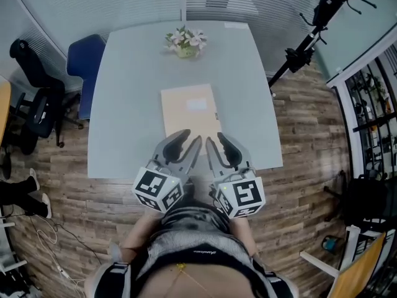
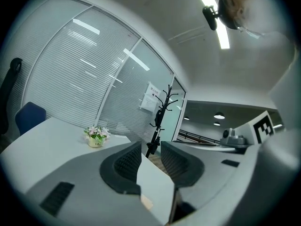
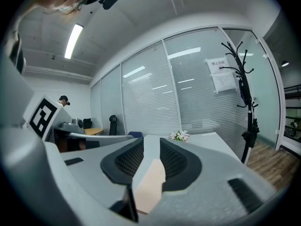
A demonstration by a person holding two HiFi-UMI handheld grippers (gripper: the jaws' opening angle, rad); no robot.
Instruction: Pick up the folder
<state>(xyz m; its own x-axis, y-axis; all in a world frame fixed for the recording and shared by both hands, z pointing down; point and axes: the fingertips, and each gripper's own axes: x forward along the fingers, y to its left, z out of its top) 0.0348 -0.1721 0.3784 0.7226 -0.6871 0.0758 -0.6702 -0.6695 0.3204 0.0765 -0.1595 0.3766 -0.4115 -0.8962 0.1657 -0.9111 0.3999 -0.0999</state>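
At the near edge of the table [image 1: 124, 104], both grippers are side by side, marker cubes toward the person, jaws pointing across the top. Left gripper [image 1: 194, 135]: jaws partway apart, nothing clamped. Its own view [image 2: 151, 145] shows a clear gap with table surface in it and a small beige sliver low down, too small to be sure of. Right gripper [image 1: 214, 137]: same, jaws partway apart, pads on nothing. In its view [image 3: 151, 140] the folder [image 3: 151, 182] shows through the gap, lying below on the tabletop.

Folder [image 1: 189, 107]: beige, flat on the table, roughly mid-table, long side running away from the person. Its near end sits right at both sets of fingertips; can't tell if they touch it.

Past it, near the far edge, a small flower pot [image 1: 185, 42], well apart from the folder. Blue chair [image 1: 84, 64] is at the far-left corner, black office chair [image 1: 37, 104] further left on the wood floor. Black coat stand [image 1: 310, 30] stands far right. Blinds behind glass partition at the back.
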